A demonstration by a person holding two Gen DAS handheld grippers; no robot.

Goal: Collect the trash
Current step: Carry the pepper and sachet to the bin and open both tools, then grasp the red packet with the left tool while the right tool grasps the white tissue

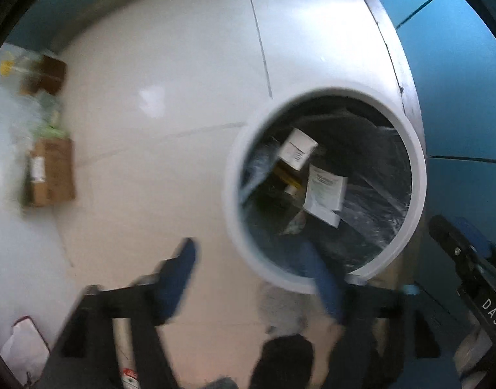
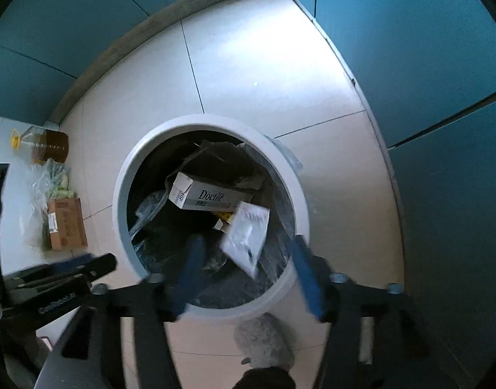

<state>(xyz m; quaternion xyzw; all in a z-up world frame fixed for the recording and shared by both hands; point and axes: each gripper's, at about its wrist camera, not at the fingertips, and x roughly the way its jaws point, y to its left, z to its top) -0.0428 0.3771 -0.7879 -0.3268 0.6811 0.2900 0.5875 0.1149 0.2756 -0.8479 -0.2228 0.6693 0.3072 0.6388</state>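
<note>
Nearest in the right wrist view, the right claw (image 2: 248,269) hangs with its two blue fingers (image 2: 191,272) spread wide apart and nothing between them, poised over the near rim of a round white trash bin (image 2: 299,207). A white plastic packet (image 2: 248,238) sits just past the fingertips, tilted, inside the bin's mouth; whether it rests on the other rubbish cannot be told. Below the claw, a grey fuzzy slipper (image 2: 264,340) stands on the pale tiled floor (image 2: 248,64), touching or nearly touching the bin's base.

Deeper in the bin, which is lined with a dark bag, lies a white carton printed "Doctor" (image 2: 209,194), beside a yellow scrap (image 2: 226,216) and crumpled clear film (image 2: 147,210).

In the left wrist view, blurred by motion, the left claw (image 1: 254,278) also has its blue fingers (image 1: 179,278) parted and holds nothing; its right finger overlaps the bin's near rim (image 1: 235,227), while the left finger is over bare floor. The same bin shows the white packet (image 1: 325,191) and the white carton (image 1: 298,147) within.

Farther left, against the floor's edge, stand a brown cardboard box (image 2: 67,223), a clear bag of greenish things (image 2: 53,178) and a jug of amber oil with a yellow handle (image 2: 48,146). Teal panels (image 2: 442,64) close off the far side and the right.
</note>
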